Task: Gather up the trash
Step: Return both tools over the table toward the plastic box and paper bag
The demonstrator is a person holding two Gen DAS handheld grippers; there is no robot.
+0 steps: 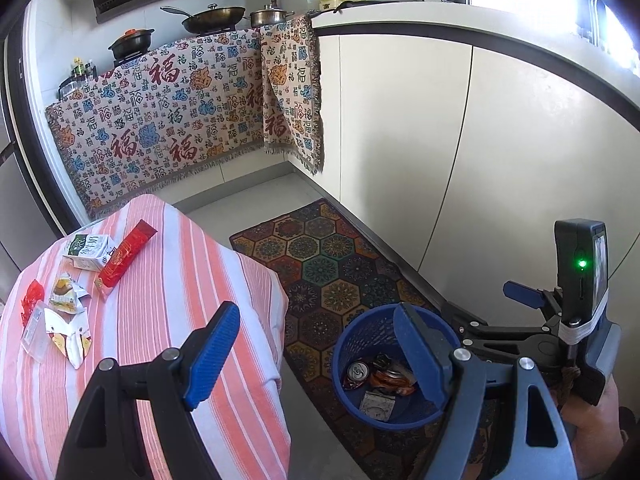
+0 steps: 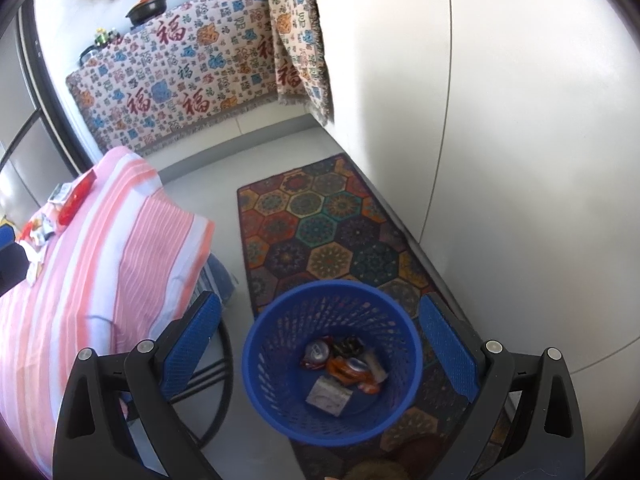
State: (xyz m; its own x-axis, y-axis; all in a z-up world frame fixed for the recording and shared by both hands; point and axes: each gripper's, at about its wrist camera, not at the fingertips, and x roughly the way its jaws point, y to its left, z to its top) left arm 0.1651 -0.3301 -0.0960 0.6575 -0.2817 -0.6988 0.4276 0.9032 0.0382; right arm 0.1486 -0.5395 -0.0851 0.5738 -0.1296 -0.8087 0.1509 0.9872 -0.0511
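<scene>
Nearest, the right gripper [image 2: 320, 354] hangs directly above the blue bin [image 2: 256, 344] on the rug [image 2: 320, 216], its fingers spread wide and holding nothing. Inside the bin lie a crushed can [image 2: 316, 351], an orange wrapper [image 2: 344, 368] and a flat grey packet [image 2: 327, 396], so part of the collecting looks done.

The left gripper [image 1: 316, 354] is also released and empty, one finger over the striped tablecloth [image 1: 224, 264], the other in front of the bin's rim.

Farther out and to the left on the table sits the trash that remains: torn white wrappers [image 1: 68, 332], a clear plastic piece [image 1: 34, 330], a yellow snack packet [image 1: 66, 294], a crumpled red wrapper [image 1: 32, 296], a milk carton [image 1: 88, 251], and a long red packet [image 1: 124, 258].

This pile lies ahead-left of the left fingers, well apart from them, and much farther from the right gripper, so the left hand seems the natural one to reach next. The long red packet runs diagonally, near end toward the left gripper, far end toward the back right, leaning against the carton; a pinch across its narrow width would likely suit it best.

Beyond, a patterned cloth [image 1: 168, 120] drapes the counter under the pans [image 1: 212, 16].
</scene>
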